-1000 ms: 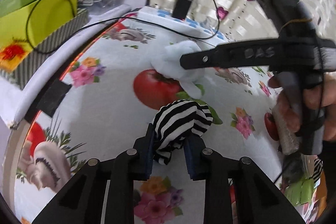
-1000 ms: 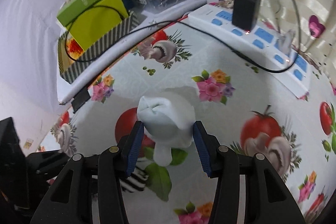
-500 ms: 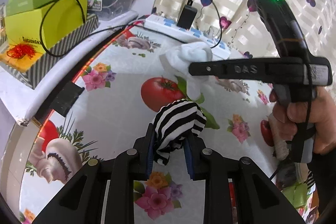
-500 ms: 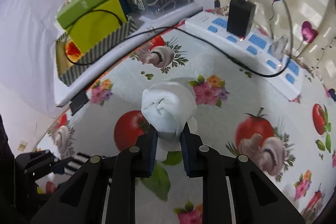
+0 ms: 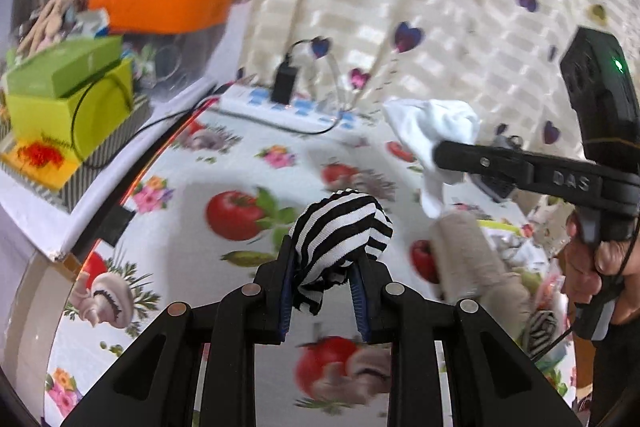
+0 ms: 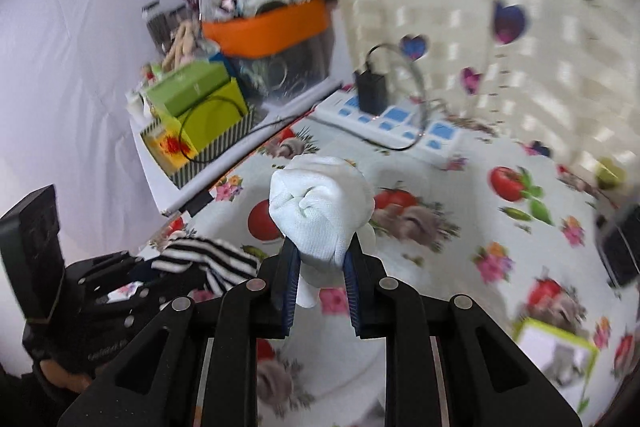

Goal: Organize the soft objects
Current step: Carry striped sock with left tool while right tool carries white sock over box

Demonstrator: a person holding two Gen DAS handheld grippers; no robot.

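The left claw is clamped on a rolled-up black and white striped sock and holds it up off the surface. The right claw has just squeezed together, and now it is clamped on a rolled-up white sock, also up in the air. The surface has a cloth with tomatoes, mushrooms and flowers on it. A white power strip lies at the back, near the curtain.

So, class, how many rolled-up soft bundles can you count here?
4: a striped bundle in the left hand-held gripper, a white bundle in the right hand-held gripper, a beige roll on the table, a second striped piece beside it. Clutter there may hide more.
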